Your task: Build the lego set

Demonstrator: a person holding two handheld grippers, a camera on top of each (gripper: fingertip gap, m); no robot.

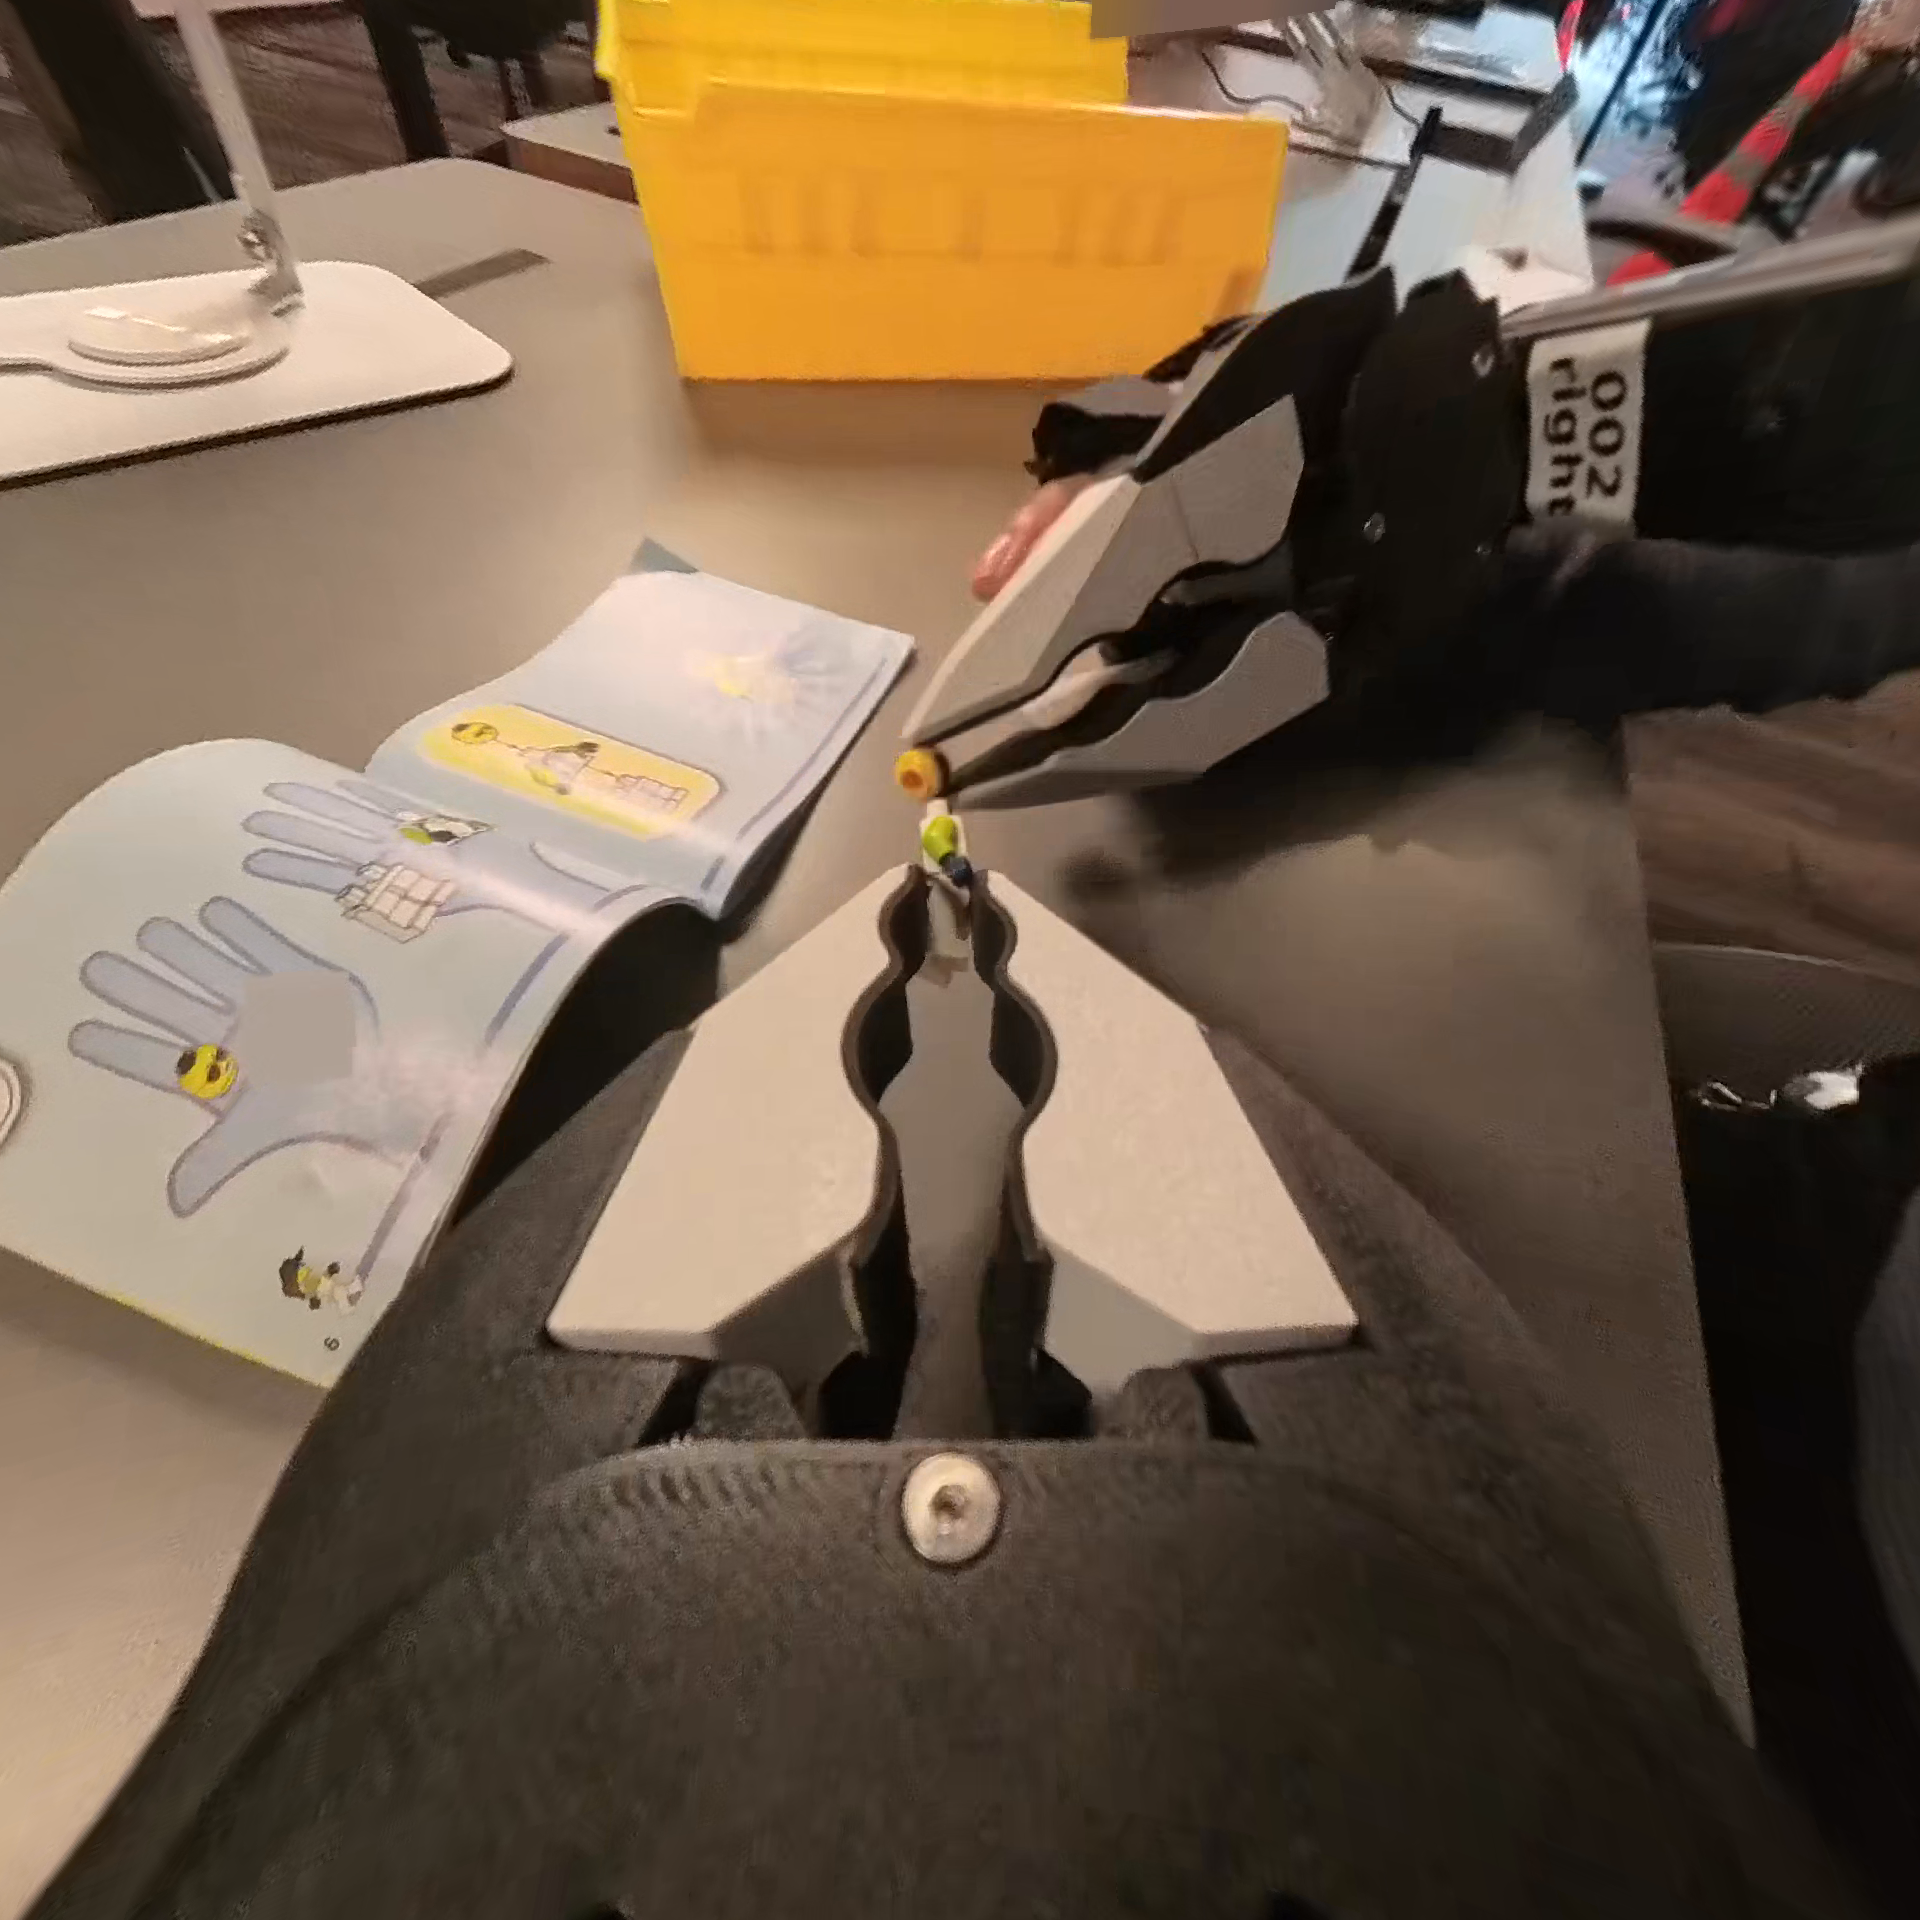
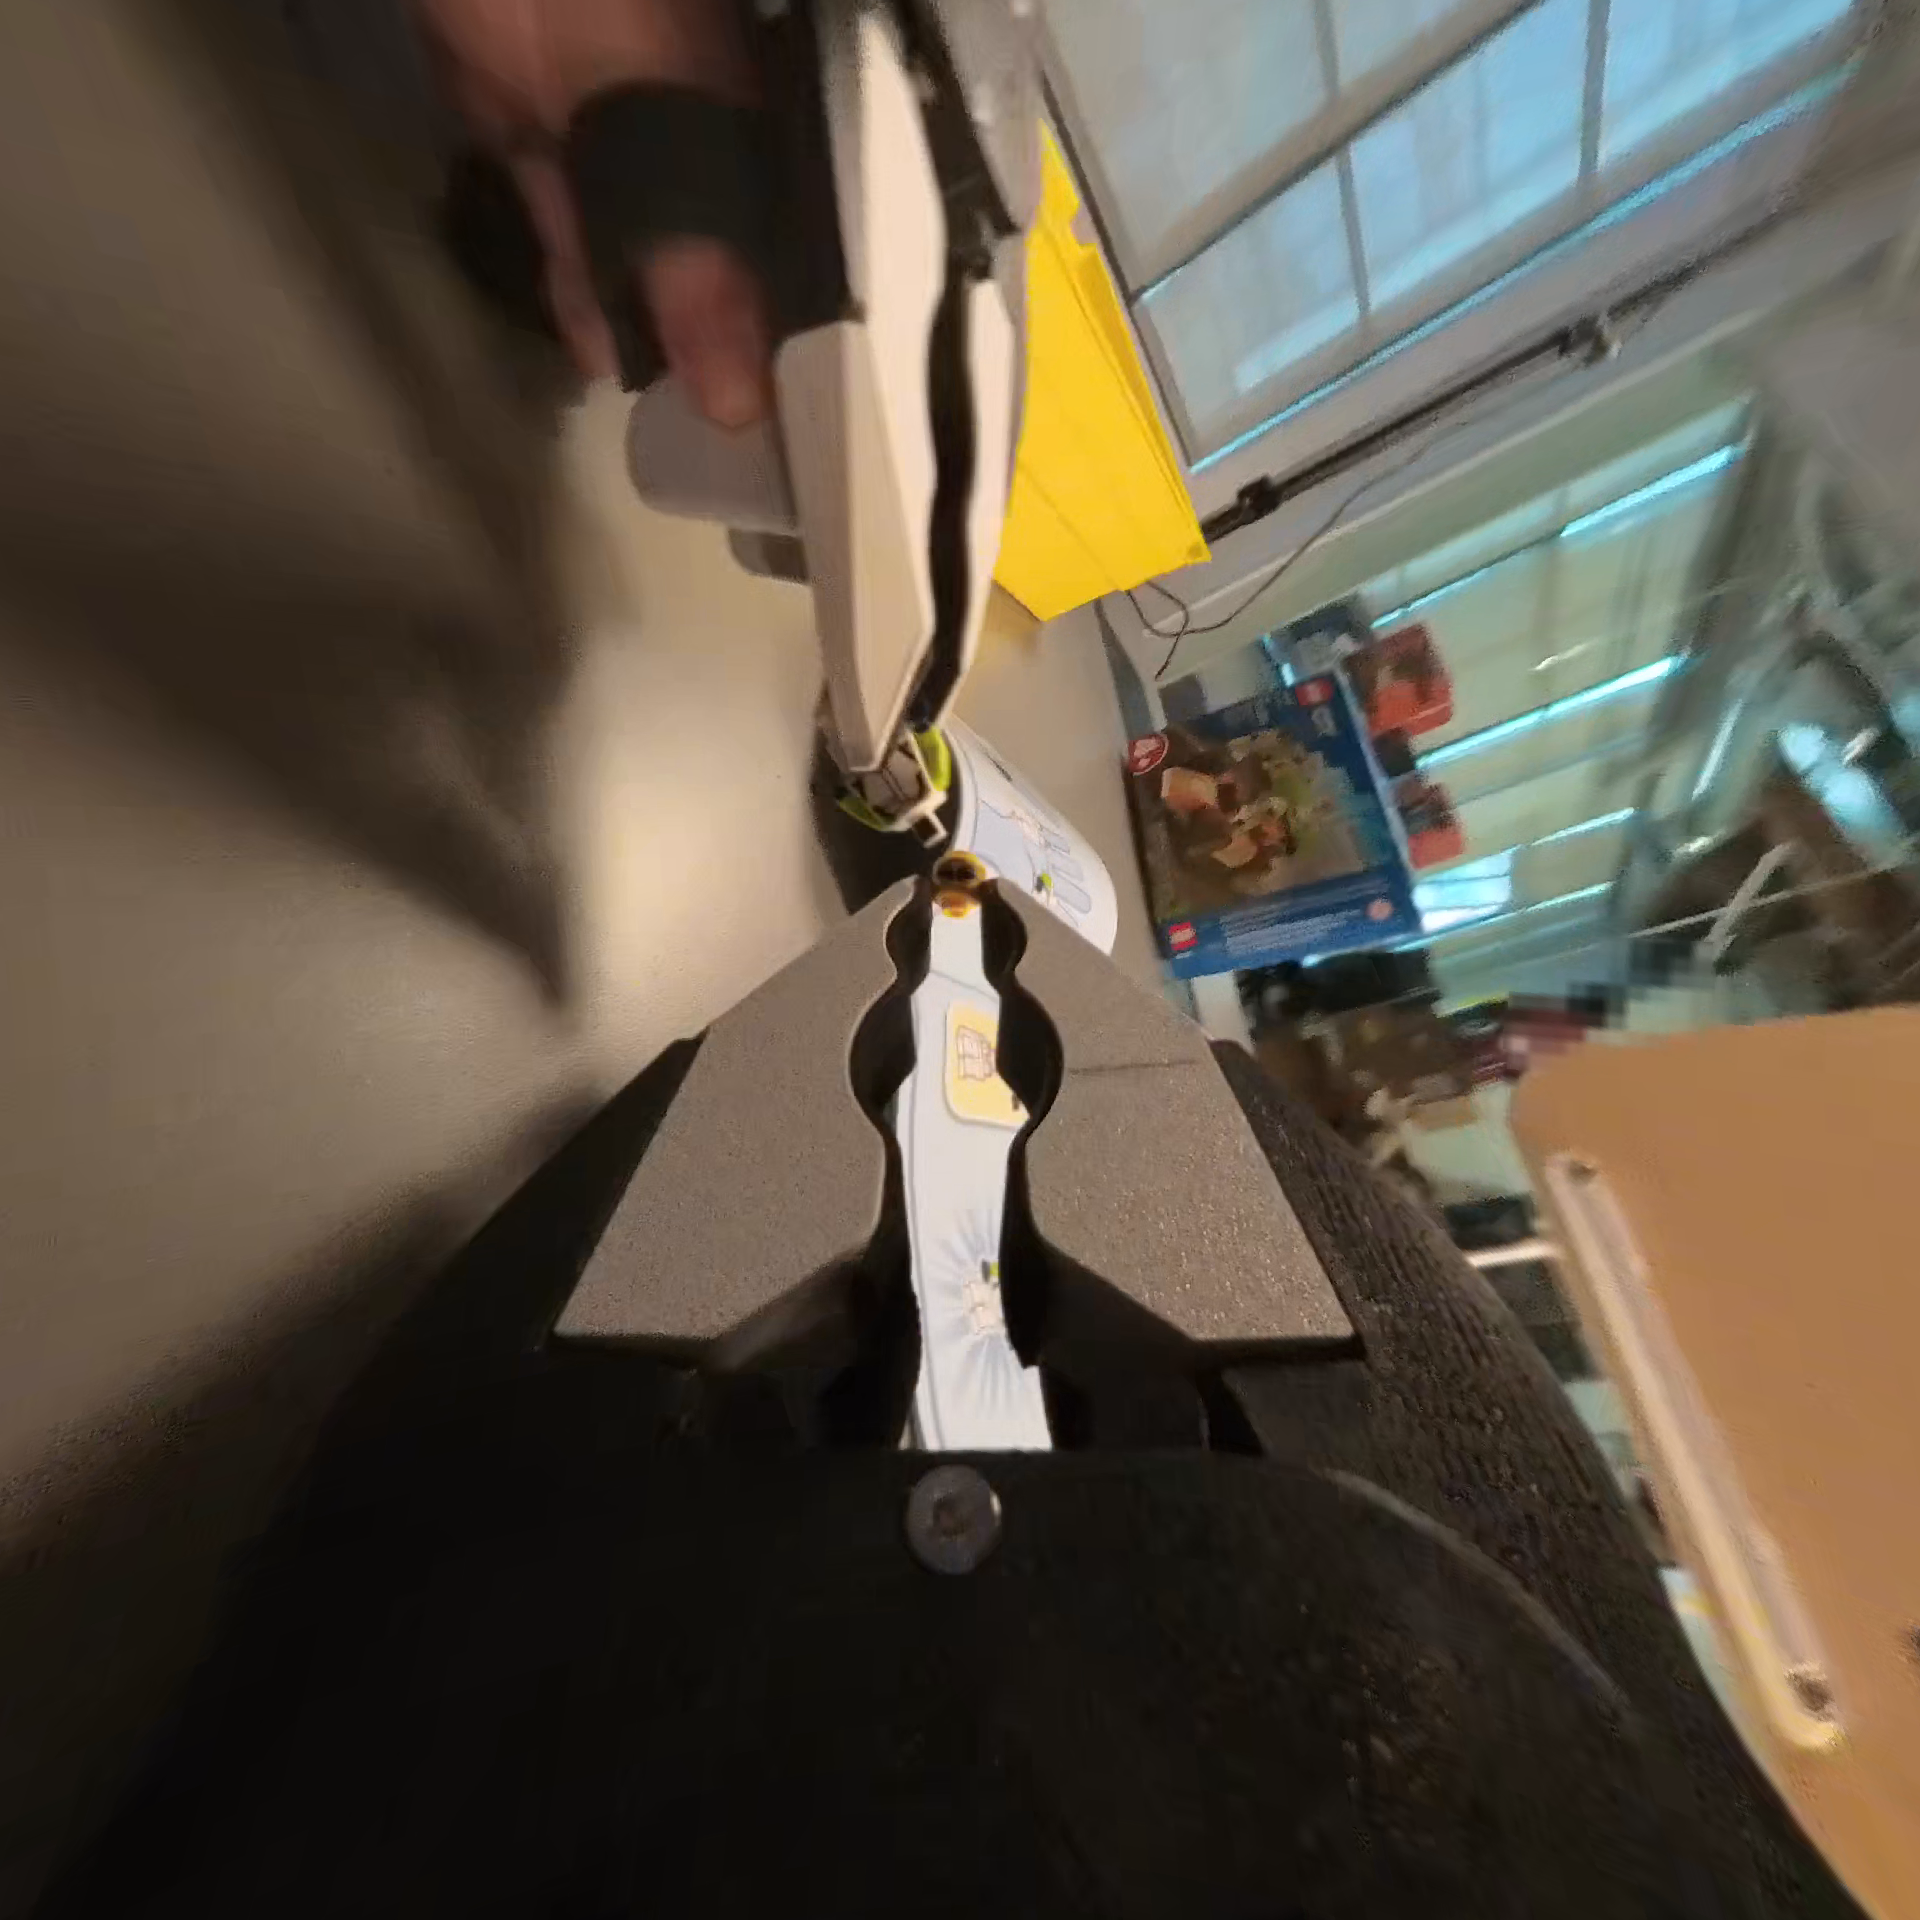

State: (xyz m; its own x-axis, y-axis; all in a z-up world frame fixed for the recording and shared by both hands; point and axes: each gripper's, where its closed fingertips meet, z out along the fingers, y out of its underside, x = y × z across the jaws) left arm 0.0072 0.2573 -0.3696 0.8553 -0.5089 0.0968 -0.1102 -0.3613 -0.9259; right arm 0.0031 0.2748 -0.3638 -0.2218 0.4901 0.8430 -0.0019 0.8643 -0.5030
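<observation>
We see a grey table point(image 1: 343, 582). On it lies an open booklet point(image 1: 416, 914), pages up. Behind the booklet stands a yellow bin point(image 1: 966, 239). At the far left rests a white mat point(image 1: 312, 364) bearing a stand's round base point(image 1: 177, 343).

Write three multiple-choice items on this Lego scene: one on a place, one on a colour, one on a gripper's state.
1. Where does the open instruction booklet lie?
A. on the table
B. in the bin
C. on a chair

2. What colour is the bin?
A. blue
B. yellow
C. red

3. What is the right gripper doing?
A. hanging open
B. pinching a yellow minifigure head
C. holding the booklet

Answers: 1 A, it lies spread on the table. 2 B, its walls are yellow. 3 B, its fingers close on the head, near the minifigure body in the left gripper.
</observation>
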